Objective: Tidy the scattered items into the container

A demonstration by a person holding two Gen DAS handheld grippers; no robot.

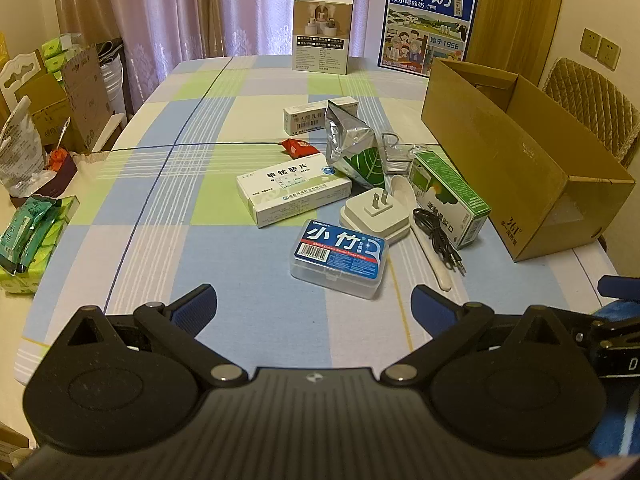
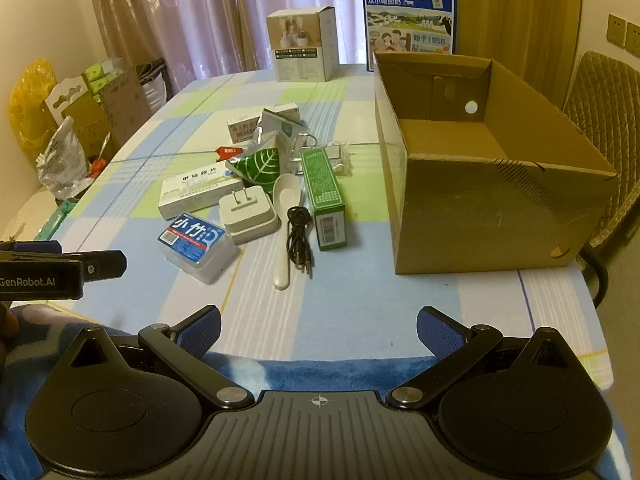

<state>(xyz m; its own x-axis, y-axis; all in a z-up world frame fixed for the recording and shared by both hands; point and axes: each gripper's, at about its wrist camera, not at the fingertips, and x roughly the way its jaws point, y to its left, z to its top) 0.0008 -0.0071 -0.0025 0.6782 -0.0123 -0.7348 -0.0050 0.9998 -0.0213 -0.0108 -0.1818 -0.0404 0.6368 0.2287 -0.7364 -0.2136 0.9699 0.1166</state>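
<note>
The left gripper point(image 1: 314, 304) and the right gripper point(image 2: 318, 326) are both spread wide above the near edge of the table point(image 1: 152, 216), and nothing is pinched in either. Just ahead, a clear floss box point(image 1: 339, 254), a white plug point(image 1: 374, 213), a white spoon point(image 2: 285, 216), a black cable point(image 2: 300, 240) and a green box point(image 2: 325, 196) are scattered close together. An open cardboard box point(image 2: 480, 208) is seen to their right, with nothing seen inside.

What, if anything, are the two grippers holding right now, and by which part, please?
Nothing is held: the left gripper and the right gripper both stand open above the tablecloth.
</note>
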